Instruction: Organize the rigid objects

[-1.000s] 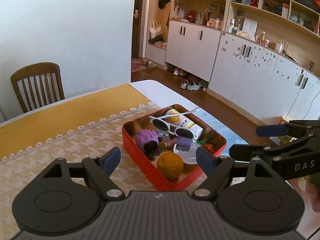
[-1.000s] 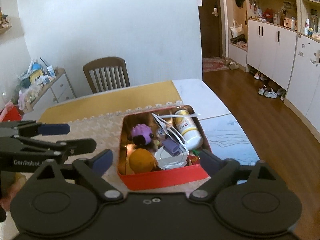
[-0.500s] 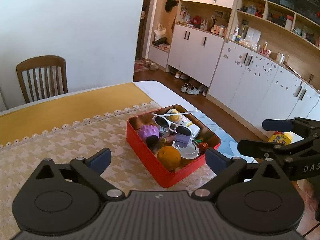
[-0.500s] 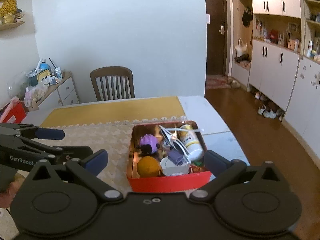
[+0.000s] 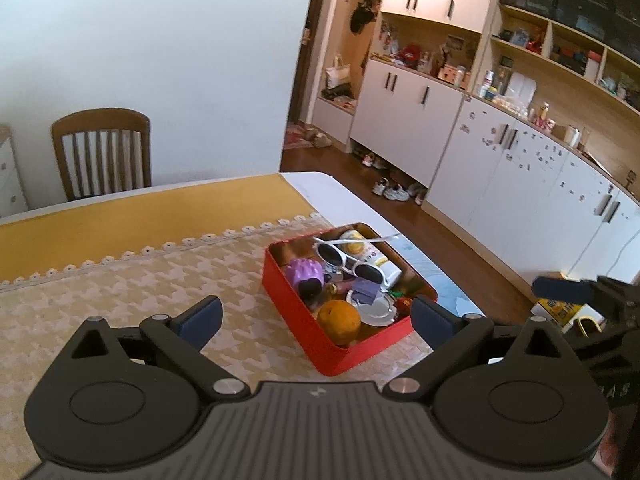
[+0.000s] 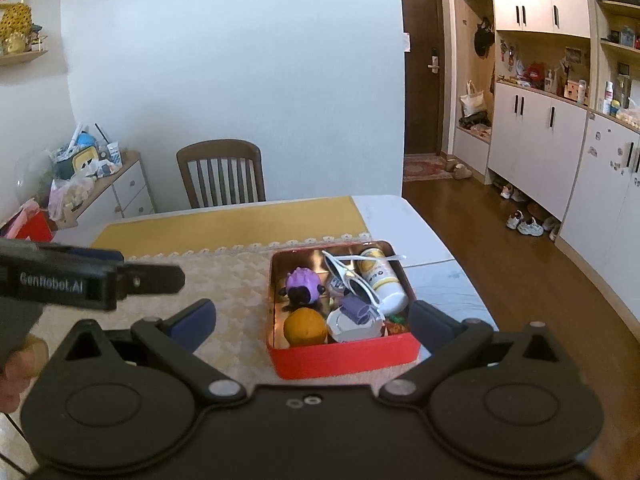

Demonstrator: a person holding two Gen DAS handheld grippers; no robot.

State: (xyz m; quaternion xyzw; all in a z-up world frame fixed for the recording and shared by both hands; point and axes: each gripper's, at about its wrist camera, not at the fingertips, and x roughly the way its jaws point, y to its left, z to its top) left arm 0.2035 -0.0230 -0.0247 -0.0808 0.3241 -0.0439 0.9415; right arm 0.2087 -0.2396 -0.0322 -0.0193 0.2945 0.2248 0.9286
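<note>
Surface (image 5: 100, 288) is covered with a pale houndstooth cloth and a yellow runner behind it; no loose items are seen on the cloth in either view. Red tin (image 5: 304, 320) is set on the cloth near the surface's right edge, lid off, packed full. Inside, from biggest down: a yellow-and-white can (image 6: 382, 278) is laid on its side along the right wall, white sunglasses (image 5: 350, 258) are draped over it, an orange (image 5: 339, 321) is sat in the near corner, a purple spiky toy (image 6: 303, 283) is placed toward the far left, a white round dish (image 6: 352, 326) is lodged beside the orange with a small purple block (image 6: 356, 307) on top. Small red and green bits in the near right corner cannot be identified.

Left tongs (image 5: 316, 314) are spread wide, nothing between them, held above and short of the tin. Right tongs (image 6: 312, 316) are likewise spread apart and empty, framing the tin from the near side.

Step judged: collection into the tin looks finished or nearly so, with both tongs clear of it. Next move is judged either a stop, or a tidy-up of the sunglasses, which are perched above the rim; that would call for a light pinch on the frame, not the lens.
</note>
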